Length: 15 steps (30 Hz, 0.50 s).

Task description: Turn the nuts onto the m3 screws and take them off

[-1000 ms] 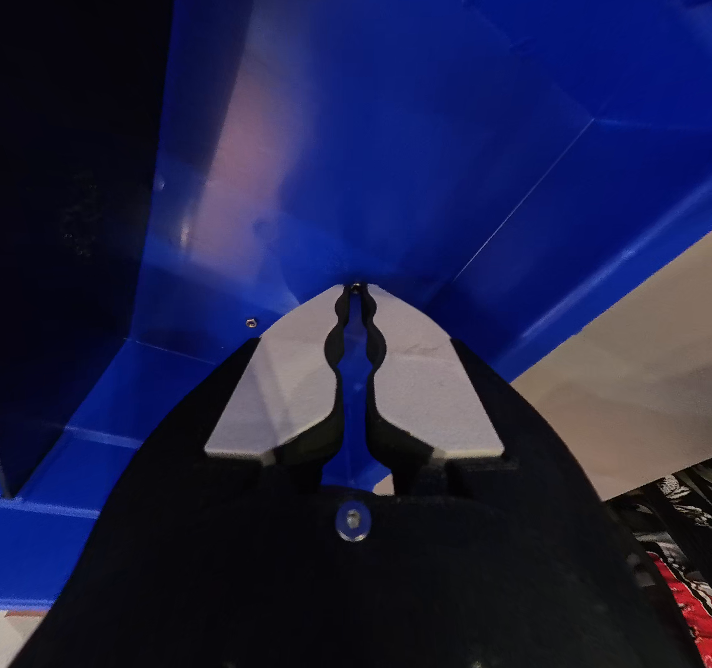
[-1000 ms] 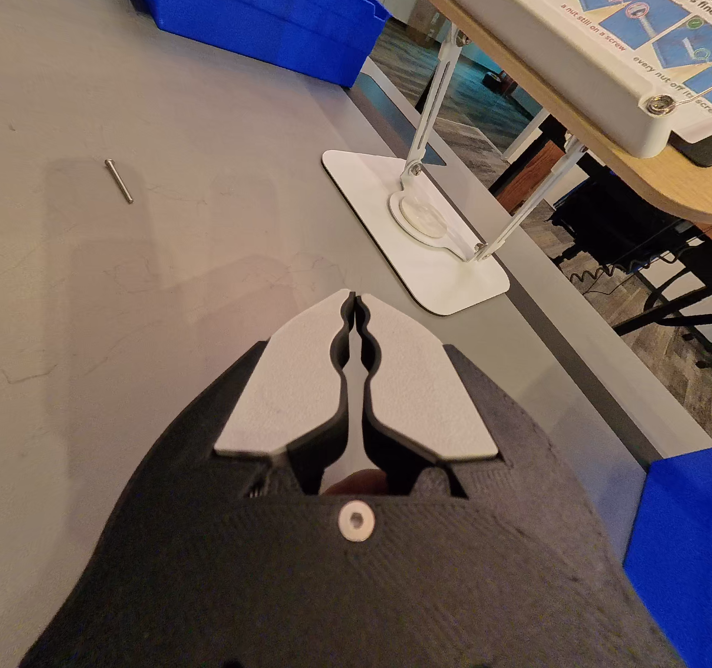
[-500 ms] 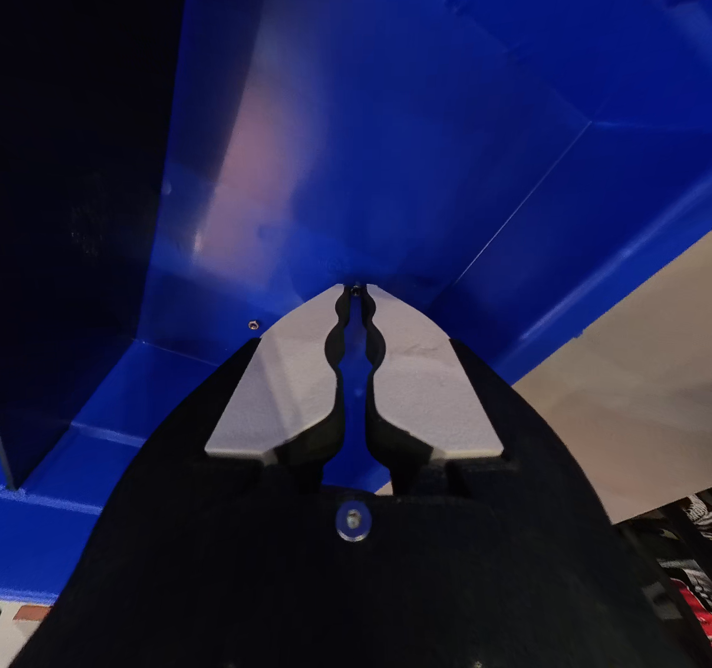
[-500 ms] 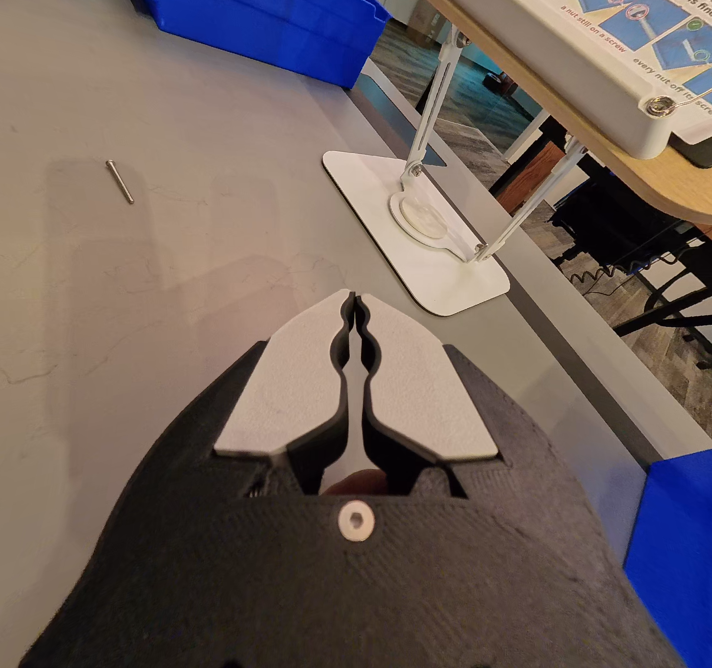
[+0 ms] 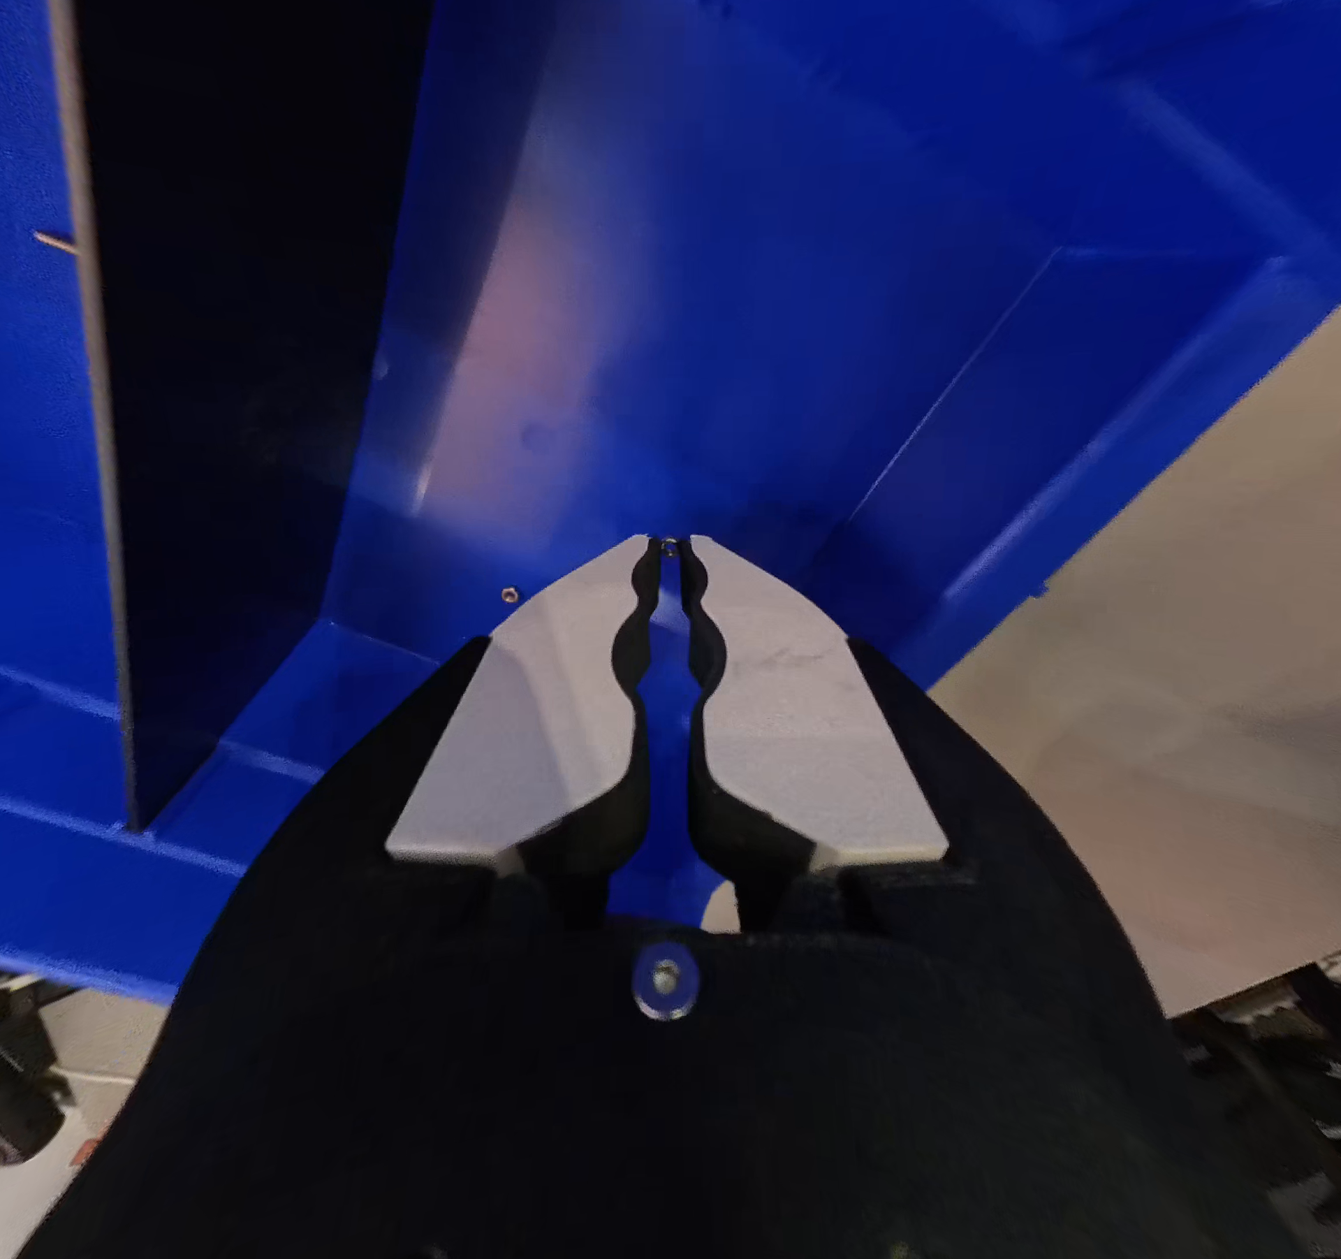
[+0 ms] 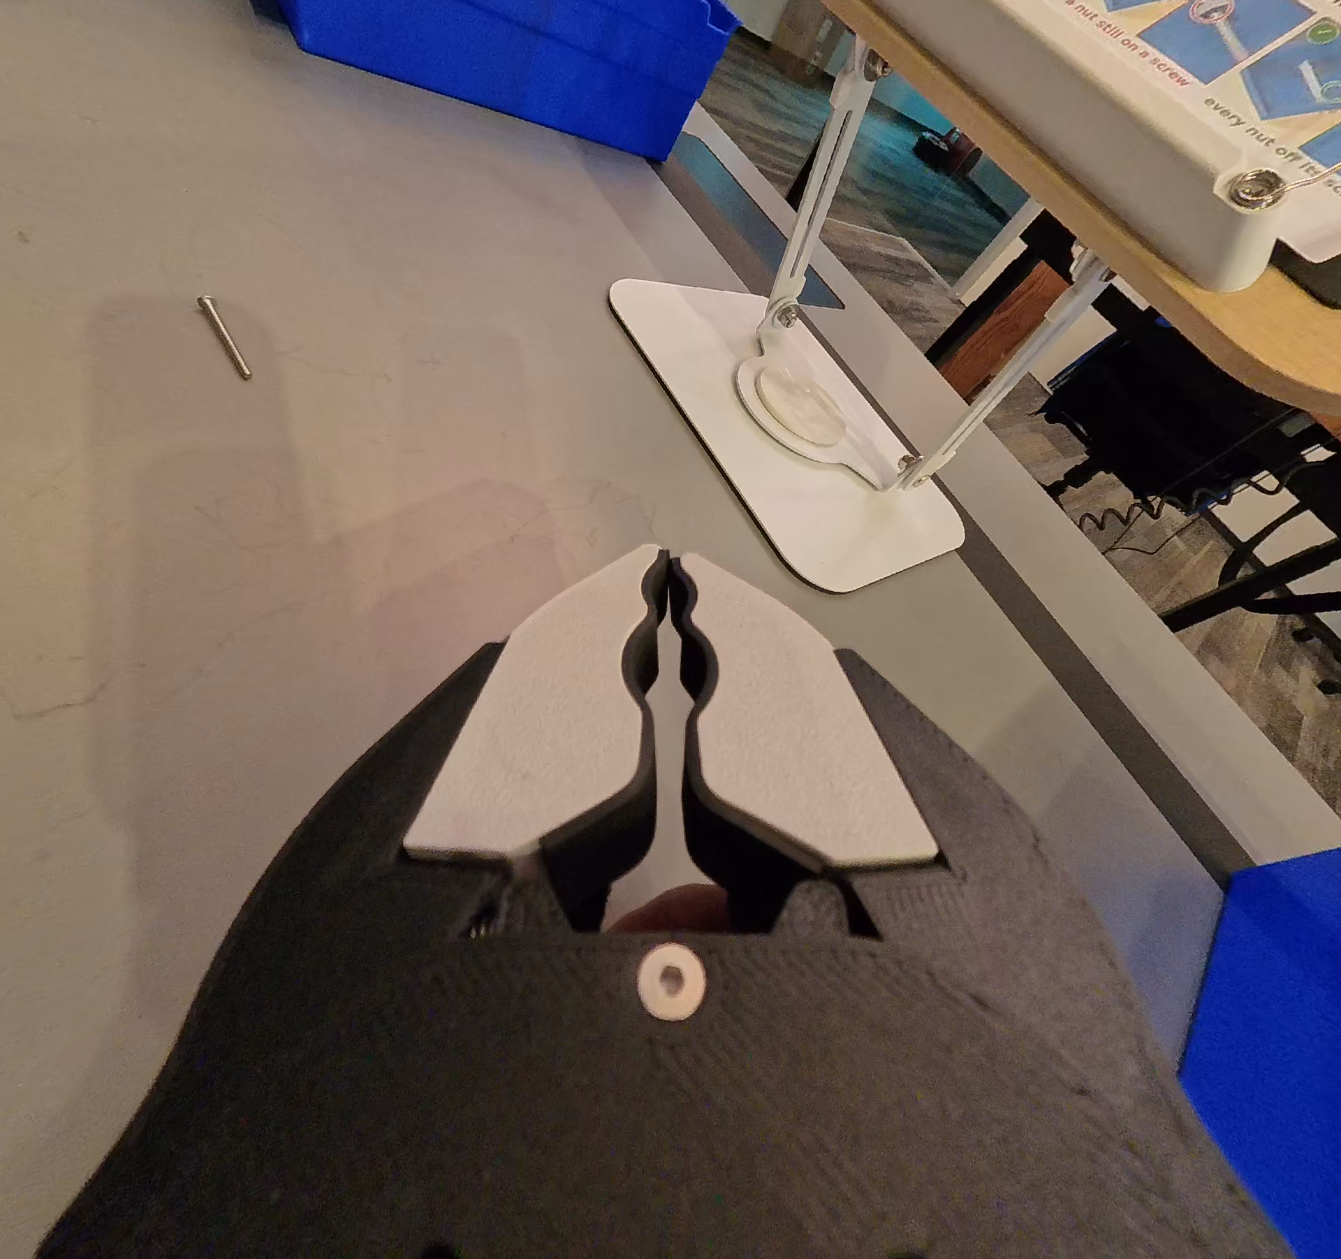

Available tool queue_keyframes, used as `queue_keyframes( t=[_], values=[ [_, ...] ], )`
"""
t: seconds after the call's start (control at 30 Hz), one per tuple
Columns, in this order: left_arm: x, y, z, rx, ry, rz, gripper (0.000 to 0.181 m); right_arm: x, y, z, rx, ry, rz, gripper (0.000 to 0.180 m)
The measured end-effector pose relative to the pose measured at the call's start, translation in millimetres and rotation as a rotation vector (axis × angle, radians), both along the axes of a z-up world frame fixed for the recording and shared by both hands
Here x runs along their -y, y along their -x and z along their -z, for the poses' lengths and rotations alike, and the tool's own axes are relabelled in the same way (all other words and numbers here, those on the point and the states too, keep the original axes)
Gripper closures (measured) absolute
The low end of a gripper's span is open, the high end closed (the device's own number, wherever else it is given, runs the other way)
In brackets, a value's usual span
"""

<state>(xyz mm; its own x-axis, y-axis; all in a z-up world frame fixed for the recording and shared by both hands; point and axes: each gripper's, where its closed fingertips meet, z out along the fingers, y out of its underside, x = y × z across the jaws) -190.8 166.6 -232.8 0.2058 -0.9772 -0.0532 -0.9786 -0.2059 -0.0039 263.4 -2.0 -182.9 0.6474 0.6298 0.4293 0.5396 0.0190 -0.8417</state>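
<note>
Left wrist view: left gripper (image 5: 669,547) pinches a nut (image 5: 669,546) at its tips inside the blue bin (image 5: 726,280). Since a second ago it has pulled back and up; second nut (image 5: 510,595) lies on the bin floor, left of the tips. Likely a pick succeeded.

Right wrist view: right gripper (image 6: 669,563) closed on nothing, unmoved, above the grey table (image 6: 363,208); screw (image 6: 224,337) lies far left of its tips, untouched.

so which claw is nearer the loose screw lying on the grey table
Right. The right claw, shut and empty, hovers over the table with the screw ahead to its left. The left claw is inside a blue bin, pinching a nut.
</note>
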Motion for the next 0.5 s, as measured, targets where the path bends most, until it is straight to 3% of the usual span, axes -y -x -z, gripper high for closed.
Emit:
queue_keyframes(
  t=[0.23,0.5],
  values=[
    [15,-8,-33,0.029,-0.034,0.036,0.176,0,0,-1,-0.001,-0.002,-0.002,0.18],
    [61,-23,-78,0.108,-0.089,0.103,0.176,3,5,-3,0.003,-0.01,-0.014,0.18]
  ],
)
